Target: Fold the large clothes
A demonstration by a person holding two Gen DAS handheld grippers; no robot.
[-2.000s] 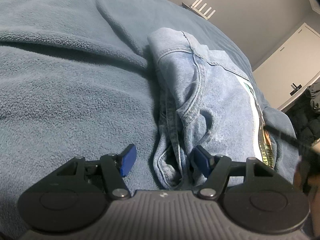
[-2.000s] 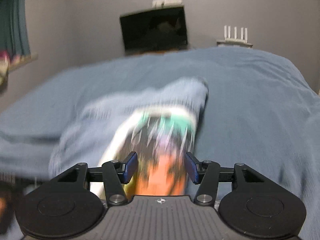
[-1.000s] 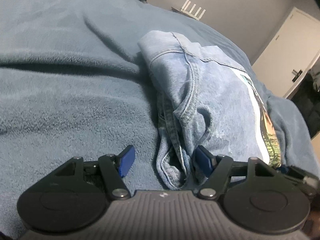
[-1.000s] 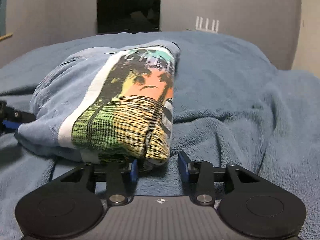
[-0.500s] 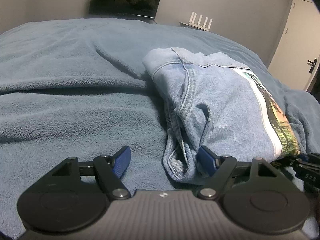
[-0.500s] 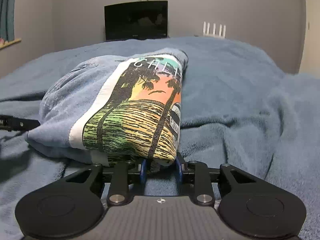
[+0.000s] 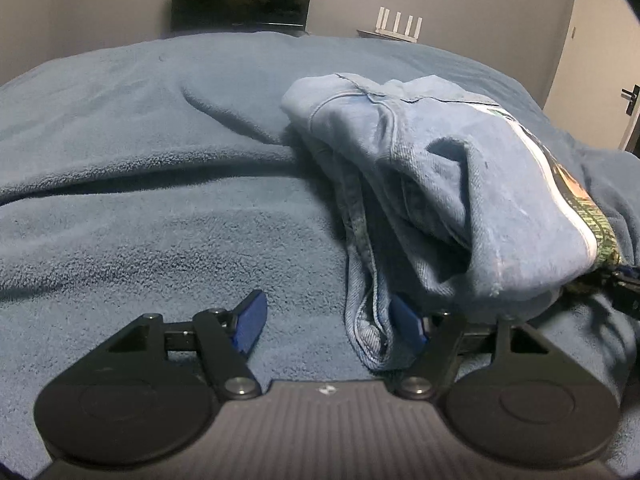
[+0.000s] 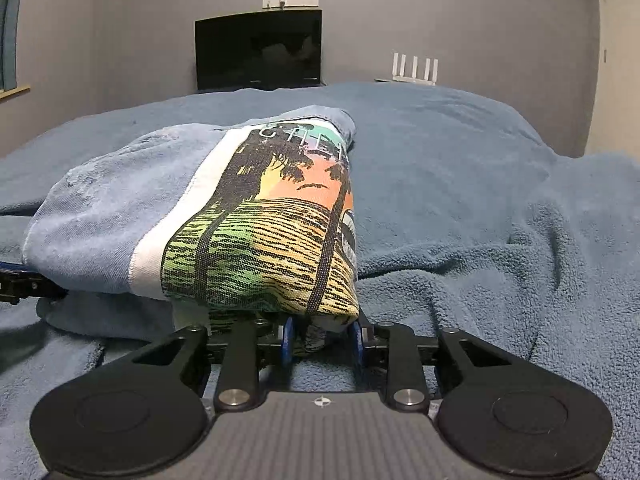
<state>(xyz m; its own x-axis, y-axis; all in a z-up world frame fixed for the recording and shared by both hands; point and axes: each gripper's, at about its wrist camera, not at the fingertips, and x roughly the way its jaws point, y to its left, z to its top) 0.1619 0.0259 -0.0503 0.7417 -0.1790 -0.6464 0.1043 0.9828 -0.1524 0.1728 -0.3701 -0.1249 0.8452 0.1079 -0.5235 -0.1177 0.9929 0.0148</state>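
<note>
The left gripper, its jaws spread wide, straddles the hem of a folded light-blue sweatshirt on a blue fleece-covered bed.

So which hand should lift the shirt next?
Probably the right. The right gripper already has its fingers closing around the folded shirt's printed edge. The left gripper is wide open, with only the hem between its fingers.

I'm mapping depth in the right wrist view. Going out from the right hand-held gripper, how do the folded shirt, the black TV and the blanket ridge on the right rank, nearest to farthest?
1. Folded shirt: its printed edge sits between the right hand-held gripper fingers, centre-left.
2. Blanket ridge: right, mid-bed.
3. TV: by the far wall, past the bed.
</note>
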